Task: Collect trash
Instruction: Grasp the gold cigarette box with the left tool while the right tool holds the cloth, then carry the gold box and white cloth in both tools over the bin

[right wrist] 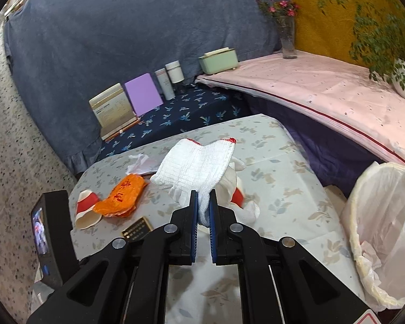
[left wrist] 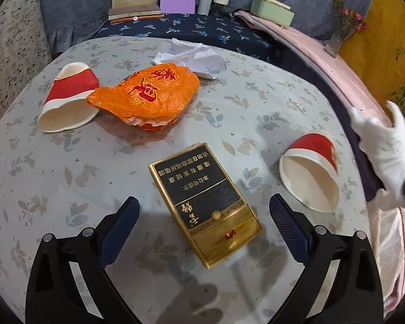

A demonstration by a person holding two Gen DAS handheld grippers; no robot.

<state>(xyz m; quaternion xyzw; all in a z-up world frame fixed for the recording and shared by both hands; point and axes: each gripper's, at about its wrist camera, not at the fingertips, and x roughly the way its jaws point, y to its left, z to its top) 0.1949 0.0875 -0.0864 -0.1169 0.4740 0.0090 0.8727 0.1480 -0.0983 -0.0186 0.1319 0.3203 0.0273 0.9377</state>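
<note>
Above the floral tabletop [left wrist: 67, 175], right gripper [right wrist: 203, 202] clamps a white glove [right wrist: 197, 162], bound for the lined bin [right wrist: 378, 216]; left gripper [left wrist: 203, 210] gapes over the gold box [left wrist: 202, 202], which looks next for pickup.

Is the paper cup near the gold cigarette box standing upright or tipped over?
Tipped over. The paper cup lies on its side on the tablecloth, its open mouth showing an empty white inside.

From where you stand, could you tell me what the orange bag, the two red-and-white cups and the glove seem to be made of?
Orange bag: thin plastic film, by its glossy crinkles. Cups: probably paper, matte white inside, the left one dented. Glove: white knitted fabric, likely cotton, with a visible ribbed weave and red cuff trim.
</note>
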